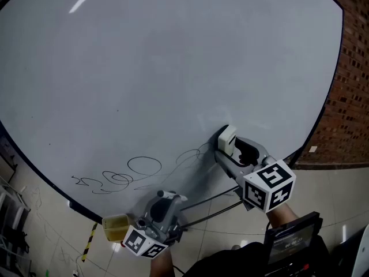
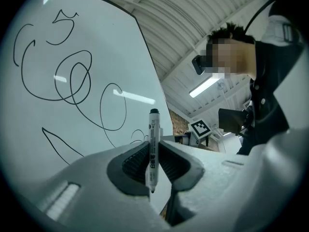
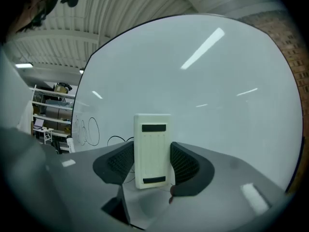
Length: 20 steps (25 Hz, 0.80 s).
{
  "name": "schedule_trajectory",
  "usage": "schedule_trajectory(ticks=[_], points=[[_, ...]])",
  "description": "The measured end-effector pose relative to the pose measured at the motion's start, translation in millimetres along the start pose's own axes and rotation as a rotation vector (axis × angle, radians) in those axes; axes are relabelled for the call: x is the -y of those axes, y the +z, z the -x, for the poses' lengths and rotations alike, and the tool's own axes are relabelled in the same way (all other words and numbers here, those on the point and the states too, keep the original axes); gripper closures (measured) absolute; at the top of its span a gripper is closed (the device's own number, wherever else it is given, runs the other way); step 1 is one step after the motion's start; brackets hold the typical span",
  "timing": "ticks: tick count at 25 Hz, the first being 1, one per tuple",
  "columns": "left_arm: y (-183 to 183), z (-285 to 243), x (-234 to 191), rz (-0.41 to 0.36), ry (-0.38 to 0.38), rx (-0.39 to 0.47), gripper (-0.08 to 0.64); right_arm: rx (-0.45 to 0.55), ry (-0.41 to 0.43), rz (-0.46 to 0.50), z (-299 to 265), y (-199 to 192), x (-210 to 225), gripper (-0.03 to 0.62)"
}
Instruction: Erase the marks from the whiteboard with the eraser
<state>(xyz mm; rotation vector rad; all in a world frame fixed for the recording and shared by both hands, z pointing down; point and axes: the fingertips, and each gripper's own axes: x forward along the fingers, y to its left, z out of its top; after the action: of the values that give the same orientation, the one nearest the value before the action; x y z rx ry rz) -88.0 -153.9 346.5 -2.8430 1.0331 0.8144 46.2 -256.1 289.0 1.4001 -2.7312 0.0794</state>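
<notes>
The right gripper [image 3: 152, 159] is clamped on the white eraser [image 1: 227, 137], its 2 dark ribbed pads pressing the eraser's long sides so the block stands upright between them. In the head view the eraser sits at the lower right part of the whiteboard [image 1: 173, 68], just beside a faint scribble; whether it touches the surface cannot be told. The black marks [image 1: 144, 166], loops and a zigzag, run along the board's lower left, well apart from the eraser. The left gripper [image 2: 152, 161] hangs below the board's bottom edge, closed narrowly around a white marker [image 2: 154, 129] that stands upright between its jaws, dark end up. A brick wall [image 1: 351, 97] borders the board on the right.
</notes>
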Motion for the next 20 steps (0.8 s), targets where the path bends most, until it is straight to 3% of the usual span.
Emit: schedule_trajectory(ticks=[4,14,20], points=[[-1.2,-0.5,-0.8,-0.007,0.001,-0.011,0.502,0.001,0.003,-0.059,7.1,-5.0,24.5,0.354],[-8.1,-24.0,15.6,-0.039,0.022,-0.054,0.502,0.016,-0.22,-0.233,55.0,-40.1,178.4,0.354],[-9.5,-45.0,30.8,-0.069,0.067,-0.06,0.502,0.012,-0.175,-0.254,61.5,-48.0,197.7,0.353]])
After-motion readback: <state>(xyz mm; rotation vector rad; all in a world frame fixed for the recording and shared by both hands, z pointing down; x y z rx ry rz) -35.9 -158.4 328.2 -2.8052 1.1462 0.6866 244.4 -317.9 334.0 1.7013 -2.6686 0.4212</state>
